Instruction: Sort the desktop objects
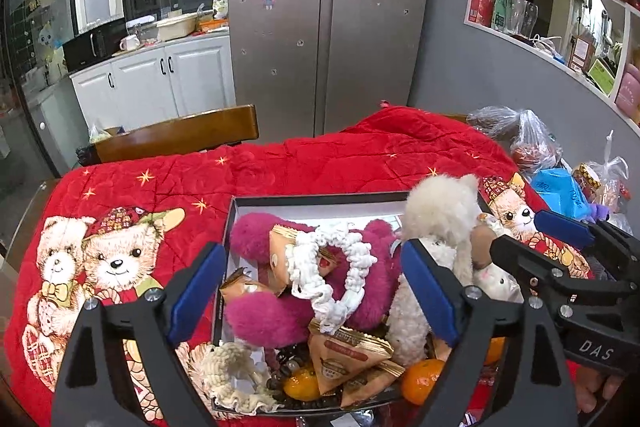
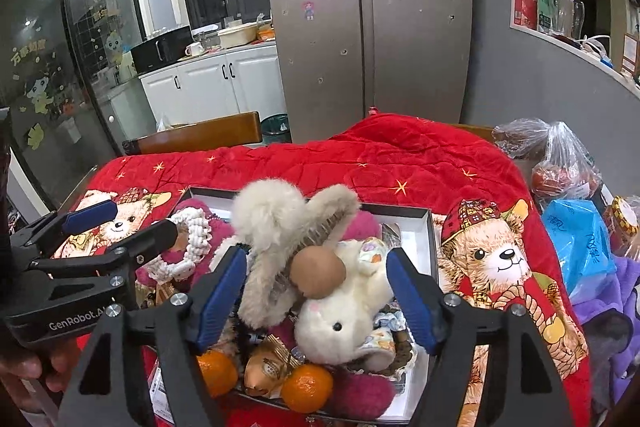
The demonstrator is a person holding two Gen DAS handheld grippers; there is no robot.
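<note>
Red bear-print quilt (image 1: 320, 163) covers the desk; the shallow black-rimmed box (image 1: 320, 198) sits mid-desk, heaped with plush toys. Your left claw (image 1: 312, 291) and right claw (image 2: 316, 297) both hover spread, empty. Nudging the brown egg (image 2: 318, 277) perched on the white plush rabbit (image 2: 340, 323) could roll it off.

Steel double-door fridge (image 1: 328, 19) at twelve o'clock; white cabinets (image 1: 156, 83) at ten, black microwave (image 1: 94, 45) and white mug (image 1: 129, 43) on top; wooden chair back (image 1: 180, 135) nearer; plastic bags (image 2: 560, 163) at three o'clock; wall shelf (image 1: 532, 3) at two
</note>
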